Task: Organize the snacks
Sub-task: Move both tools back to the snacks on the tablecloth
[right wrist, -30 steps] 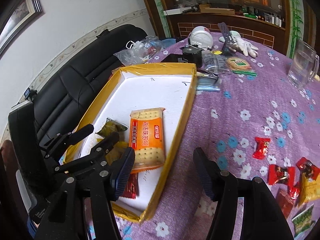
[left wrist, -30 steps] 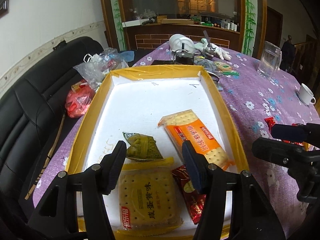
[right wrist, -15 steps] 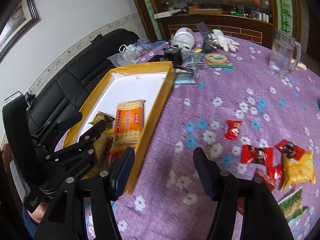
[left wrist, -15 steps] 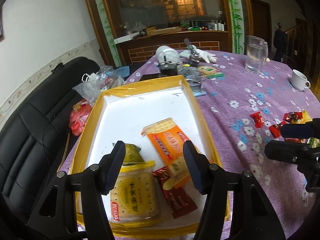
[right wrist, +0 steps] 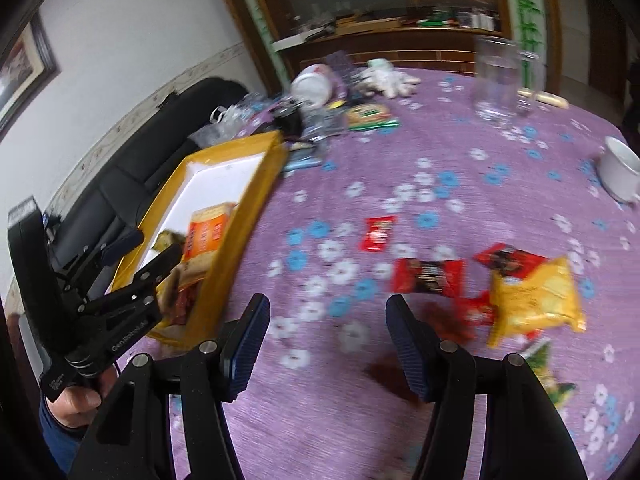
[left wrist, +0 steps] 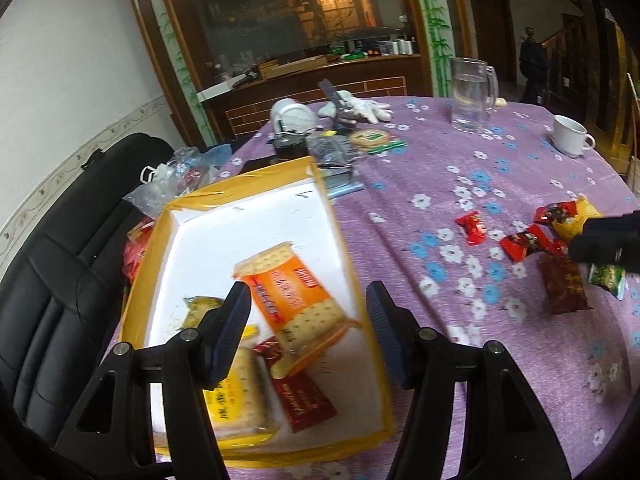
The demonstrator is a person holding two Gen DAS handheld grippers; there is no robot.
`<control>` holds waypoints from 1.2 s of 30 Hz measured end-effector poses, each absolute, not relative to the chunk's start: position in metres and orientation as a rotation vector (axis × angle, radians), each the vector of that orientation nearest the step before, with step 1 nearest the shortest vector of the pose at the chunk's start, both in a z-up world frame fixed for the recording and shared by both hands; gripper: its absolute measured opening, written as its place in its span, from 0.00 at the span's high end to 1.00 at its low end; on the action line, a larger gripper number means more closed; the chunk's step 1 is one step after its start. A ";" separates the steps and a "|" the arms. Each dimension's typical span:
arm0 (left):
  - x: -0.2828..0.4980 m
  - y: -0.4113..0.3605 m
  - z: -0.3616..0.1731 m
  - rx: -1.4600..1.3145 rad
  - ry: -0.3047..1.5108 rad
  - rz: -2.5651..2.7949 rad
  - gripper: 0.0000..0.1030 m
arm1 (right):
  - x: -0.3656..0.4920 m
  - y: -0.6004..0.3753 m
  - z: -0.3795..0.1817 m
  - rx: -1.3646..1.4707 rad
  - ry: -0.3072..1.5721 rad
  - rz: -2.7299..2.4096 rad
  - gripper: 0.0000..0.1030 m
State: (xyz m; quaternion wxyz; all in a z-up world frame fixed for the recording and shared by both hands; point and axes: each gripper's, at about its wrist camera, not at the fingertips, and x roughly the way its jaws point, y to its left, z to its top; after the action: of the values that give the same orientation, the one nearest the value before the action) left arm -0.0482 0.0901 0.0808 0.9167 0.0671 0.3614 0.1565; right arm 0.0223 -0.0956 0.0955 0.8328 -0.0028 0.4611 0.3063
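From the left wrist view, the left hand-held gripper [left wrist: 308, 300] hangs released over the near end of the yellow-rimmed tray [left wrist: 344, 236], nothing between its pads. In the tray, at 6 to 7 o'clock of the picture, lie an orange cracker pack [left wrist: 294, 300], a yellow biscuit pack [left wrist: 236, 400], a dark red wafer bar [left wrist: 304, 398] and a small olive packet [left wrist: 200, 308]. On the purple flowered worktop [left wrist: 420, 160], at 3 o'clock, red candies [left wrist: 472, 227] lie loose, well apart from the tray. A glass jug [left wrist: 472, 94] and a white cup [left wrist: 570, 135] stand at 1 to 2 o'clock.

From the right wrist view, the right hand-held gripper [right wrist: 326, 338] is released above bare cloth. A red snack bar [right wrist: 426, 276] and a yellow crisp bag [right wrist: 534, 296] lie at 3 o'clock, the bag just beside more red wrappers. The tray sits at 9 o'clock.
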 end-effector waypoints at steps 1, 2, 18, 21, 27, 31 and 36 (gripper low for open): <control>-0.046 0.086 0.080 0.141 0.746 0.313 0.43 | 0.026 -0.104 0.096 0.009 0.978 0.634 0.40; -0.045 0.081 0.080 0.144 0.750 0.301 0.43 | 0.029 -0.115 0.096 0.029 0.978 0.619 0.40; -0.007 0.014 0.073 -0.032 0.892 -0.050 0.43 | 0.081 -0.239 0.067 0.355 1.049 0.435 0.49; 0.002 -0.003 0.067 -0.061 0.936 -0.127 0.43 | 0.083 -0.244 0.064 0.365 1.071 0.420 0.49; 0.018 -0.051 0.045 0.019 1.007 -0.190 0.43 | 0.082 -0.249 0.063 0.357 1.092 0.410 0.47; 0.028 -0.064 0.033 0.026 1.036 -0.203 0.43 | 0.081 -0.248 0.063 0.311 1.107 0.419 0.47; 0.035 -0.070 0.023 0.062 1.033 -0.184 0.43 | 0.079 -0.241 0.056 0.207 1.137 0.415 0.47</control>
State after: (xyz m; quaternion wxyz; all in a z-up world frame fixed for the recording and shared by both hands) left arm 0.0349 -0.0697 0.0228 0.8651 0.0296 0.4929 -0.0878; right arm 0.0790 -0.2405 0.0561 0.8173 0.0972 0.5334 0.1949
